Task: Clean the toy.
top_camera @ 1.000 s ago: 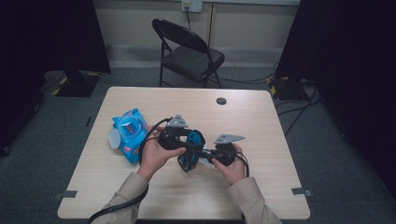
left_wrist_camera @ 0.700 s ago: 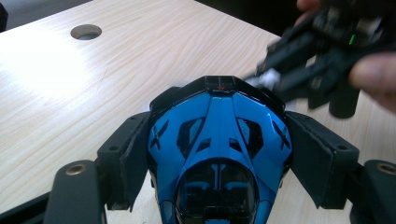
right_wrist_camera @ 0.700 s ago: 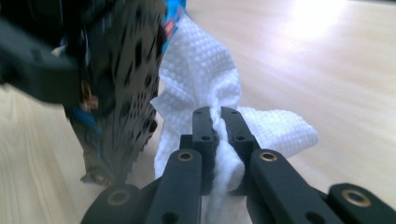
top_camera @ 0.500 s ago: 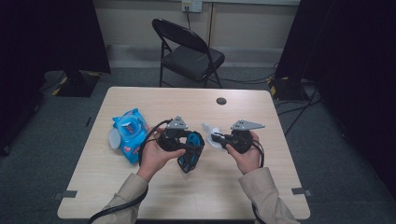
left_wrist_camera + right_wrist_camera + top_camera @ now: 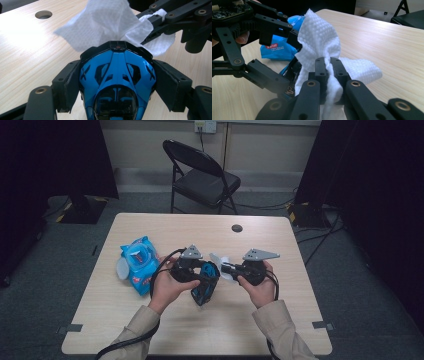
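Your left gripper clamps the blue toy steady so your right gripper, fingers pinching the white wipe, can clean it.

Both forearms reach in from the near bench edge, hands side by side. The left claw clamps a shiny blue-and-black gadget between its pads. The right claw, pointing left, pinches a white paper towel.

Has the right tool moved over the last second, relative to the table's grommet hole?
Yes. The right tool, shut on the white wipe, has drawn rightward from the blue object and slightly up-table toward the hole.
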A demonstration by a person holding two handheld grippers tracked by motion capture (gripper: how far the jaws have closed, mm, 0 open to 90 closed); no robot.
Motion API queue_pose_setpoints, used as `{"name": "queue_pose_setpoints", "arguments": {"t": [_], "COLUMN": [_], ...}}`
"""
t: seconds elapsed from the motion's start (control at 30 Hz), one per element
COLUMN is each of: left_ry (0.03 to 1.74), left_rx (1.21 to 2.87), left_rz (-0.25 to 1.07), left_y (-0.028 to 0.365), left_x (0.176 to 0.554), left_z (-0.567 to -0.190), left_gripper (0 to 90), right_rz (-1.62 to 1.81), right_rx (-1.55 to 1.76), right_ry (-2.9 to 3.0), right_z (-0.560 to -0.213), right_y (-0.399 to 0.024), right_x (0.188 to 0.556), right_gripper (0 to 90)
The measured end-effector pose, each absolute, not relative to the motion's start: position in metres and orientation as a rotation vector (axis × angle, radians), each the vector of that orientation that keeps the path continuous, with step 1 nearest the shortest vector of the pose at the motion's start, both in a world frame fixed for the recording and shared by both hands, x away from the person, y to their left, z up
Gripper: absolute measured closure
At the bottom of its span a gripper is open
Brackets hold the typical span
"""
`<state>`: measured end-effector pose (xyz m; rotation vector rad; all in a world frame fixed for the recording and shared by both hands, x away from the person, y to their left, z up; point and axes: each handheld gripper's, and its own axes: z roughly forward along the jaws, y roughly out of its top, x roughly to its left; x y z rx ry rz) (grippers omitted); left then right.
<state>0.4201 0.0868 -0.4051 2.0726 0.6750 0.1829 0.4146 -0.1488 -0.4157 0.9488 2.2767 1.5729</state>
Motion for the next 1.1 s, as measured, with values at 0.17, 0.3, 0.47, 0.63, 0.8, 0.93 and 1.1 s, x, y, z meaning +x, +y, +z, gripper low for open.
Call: {"name": "queue_pose_setpoints", "arguments": {"t": [0.17, 0.3, 0.47, 0.63, 0.8, 0.93, 1.1], "left_ry": [0.677, 0.68, 0.678, 0.682, 0.683, 0.685, 0.685], "left_rx": [2.073, 2.069, 2.072, 2.071, 2.071, 2.066, 2.064], "left_rz": [0.186, 0.183, 0.187, 0.19, 0.192, 0.192, 0.201], "left_y": [0.088, 0.087, 0.088, 0.09, 0.091, 0.092, 0.093], "left_x": [0.42, 0.42, 0.42, 0.421, 0.421, 0.421, 0.42], "left_z": [-0.405, -0.403, -0.402, -0.401, -0.401, -0.4, -0.398], "left_gripper": [26.2, 26.2, 26.2, 26.2, 26.2, 26.2, 26.2], "right_rz": [1.574, 1.568, 1.562, 1.547, 1.546, 1.526, 1.511], "right_rx": [0.935, 0.93, 0.925, 0.921, 0.927, 0.926, 0.935], "right_ry": [2.288, 2.302, 2.317, 2.342, 2.351, 2.378, 2.411], "right_z": [-0.415, -0.417, -0.422, -0.428, -0.434, -0.441, -0.455], "right_y": [-0.145, -0.142, -0.138, -0.134, -0.132, -0.128, -0.121], "right_x": [0.415, 0.414, 0.414, 0.414, 0.413, 0.412, 0.409], "right_gripper": [86.4, 86.4, 86.4, 86.4, 86.4, 86.4, 86.4]}}
